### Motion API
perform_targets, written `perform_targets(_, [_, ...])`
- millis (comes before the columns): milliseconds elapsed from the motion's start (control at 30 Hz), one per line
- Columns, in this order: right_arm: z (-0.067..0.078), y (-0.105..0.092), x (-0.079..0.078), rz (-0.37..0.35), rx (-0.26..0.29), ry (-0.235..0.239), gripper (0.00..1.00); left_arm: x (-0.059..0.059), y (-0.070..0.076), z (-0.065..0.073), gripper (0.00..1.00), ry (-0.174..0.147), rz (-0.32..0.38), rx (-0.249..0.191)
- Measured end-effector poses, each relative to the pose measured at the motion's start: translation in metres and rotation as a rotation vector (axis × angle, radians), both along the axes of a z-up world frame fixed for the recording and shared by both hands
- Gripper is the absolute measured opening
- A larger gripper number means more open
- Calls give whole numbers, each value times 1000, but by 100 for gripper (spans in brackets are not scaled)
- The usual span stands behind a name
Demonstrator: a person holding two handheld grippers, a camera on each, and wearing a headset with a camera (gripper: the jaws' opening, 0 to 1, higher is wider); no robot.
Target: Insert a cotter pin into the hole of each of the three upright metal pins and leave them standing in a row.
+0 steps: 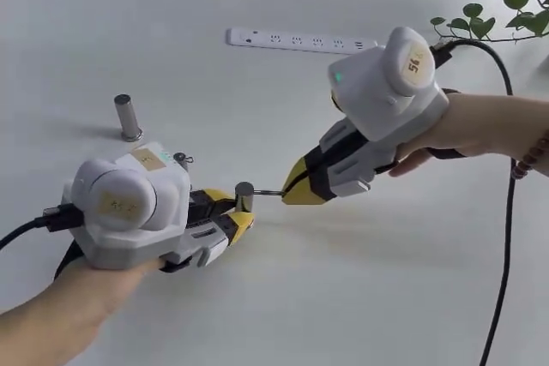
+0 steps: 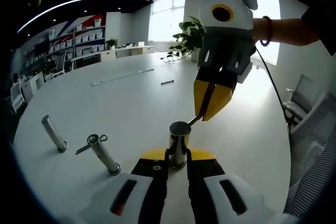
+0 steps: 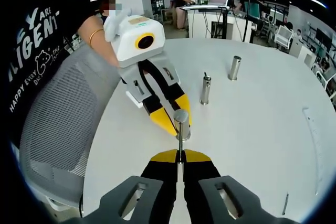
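Nearest the viewer, at the near left of the white table [image 1: 283,297], a hand is holding the left gripper [image 1: 233,210]. Its yellow-tipped jaws are clamping an upright metal pin [image 1: 244,195] from both sides, low on its body. From the right, the right gripper [image 1: 294,191] is reaching in. Its jaws are pinching a thin cotter pin [image 1: 270,192] and pointing it level at the upper side of that metal pin. In the right gripper view the cotter pin [image 3: 180,148] is running straight from the jaws to the pin's top.

Judging by this, the second of three insertions is under way. The next move is calling for a fine, straight push along the cotter pin's line, with the left gripper bracing the metal pin. Whether the tip is inside the hole is too small to tell, and the hole itself is hard to make out.

Just behind the left gripper, a second metal pin [image 2: 103,154] is standing with a fitted cotter pin [image 2: 84,148] through its top. In the head view the gripper's body is hiding most of it. Farther left, a third metal pin [image 1: 128,116] is standing bare. Along the far side a power strip [image 1: 300,40] is lying flat, and a plant [image 1: 515,6] is being cut off at the far right corner.
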State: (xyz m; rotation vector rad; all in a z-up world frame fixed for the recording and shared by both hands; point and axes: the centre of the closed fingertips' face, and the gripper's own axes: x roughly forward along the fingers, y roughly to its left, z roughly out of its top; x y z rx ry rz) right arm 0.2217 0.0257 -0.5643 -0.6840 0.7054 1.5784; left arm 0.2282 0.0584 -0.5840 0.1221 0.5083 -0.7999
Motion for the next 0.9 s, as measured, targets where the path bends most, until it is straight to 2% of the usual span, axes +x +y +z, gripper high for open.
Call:
perform_targets(233, [0,5,1,21,-7,-16,0,0,-1,0,12,-7,-7,-3])
perform_targets(433, [2,8,-2,31,-12,-12,0,-1,-1,-1,12,-15,-10,3])
perform_targets(900, [2,17,-2,10,-8,-2,0,-1,-1,-3,12,-14,1,-7])
